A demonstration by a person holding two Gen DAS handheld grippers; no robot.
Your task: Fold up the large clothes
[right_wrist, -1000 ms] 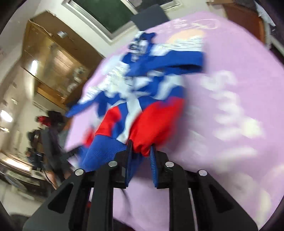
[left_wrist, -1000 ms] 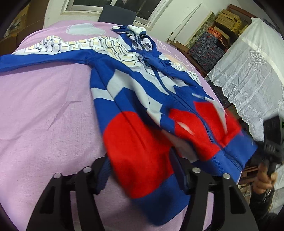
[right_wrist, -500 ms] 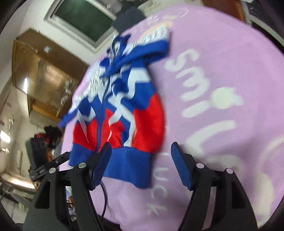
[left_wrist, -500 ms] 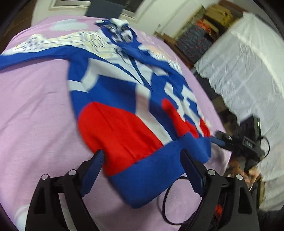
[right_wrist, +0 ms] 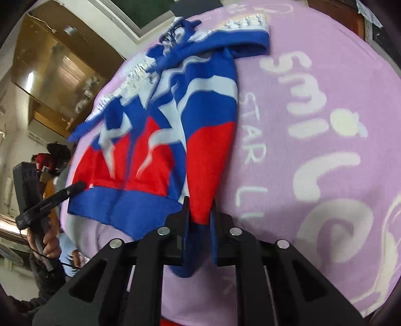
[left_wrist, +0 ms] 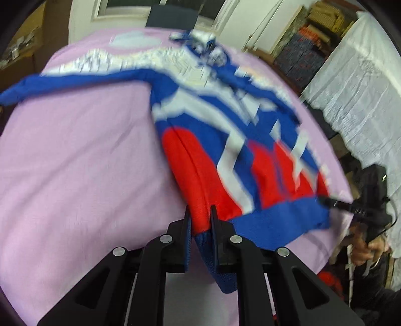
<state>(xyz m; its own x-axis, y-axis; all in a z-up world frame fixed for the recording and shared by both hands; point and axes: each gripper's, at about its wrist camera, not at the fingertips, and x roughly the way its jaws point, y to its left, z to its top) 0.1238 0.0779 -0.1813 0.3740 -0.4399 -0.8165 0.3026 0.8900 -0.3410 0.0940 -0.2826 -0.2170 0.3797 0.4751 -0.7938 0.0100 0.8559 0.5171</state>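
A blue, white and red zip hoodie (left_wrist: 225, 140) lies front up on a pink blanket (left_wrist: 75, 163), hood at the far end, one sleeve stretched out to the left. My left gripper (left_wrist: 200, 215) is shut on the hem's left corner, red and blue cloth bunched between the jaws. My right gripper (right_wrist: 199, 213) is shut on the hem's right corner of the hoodie (right_wrist: 163, 125). Each view shows the other gripper at the opposite hem corner: the right one (left_wrist: 335, 204), the left one (right_wrist: 77, 186).
The pink blanket (right_wrist: 313, 125) bears white lettering on the right side. A dark chair (left_wrist: 170, 17) stands beyond the far edge. A white lace cloth (left_wrist: 351, 87) hangs to the right. A wooden cabinet (right_wrist: 50, 62) is to the left.
Half a second ago both grippers were open with the hem lying between the jaws. Now both have shut on the hem corners.
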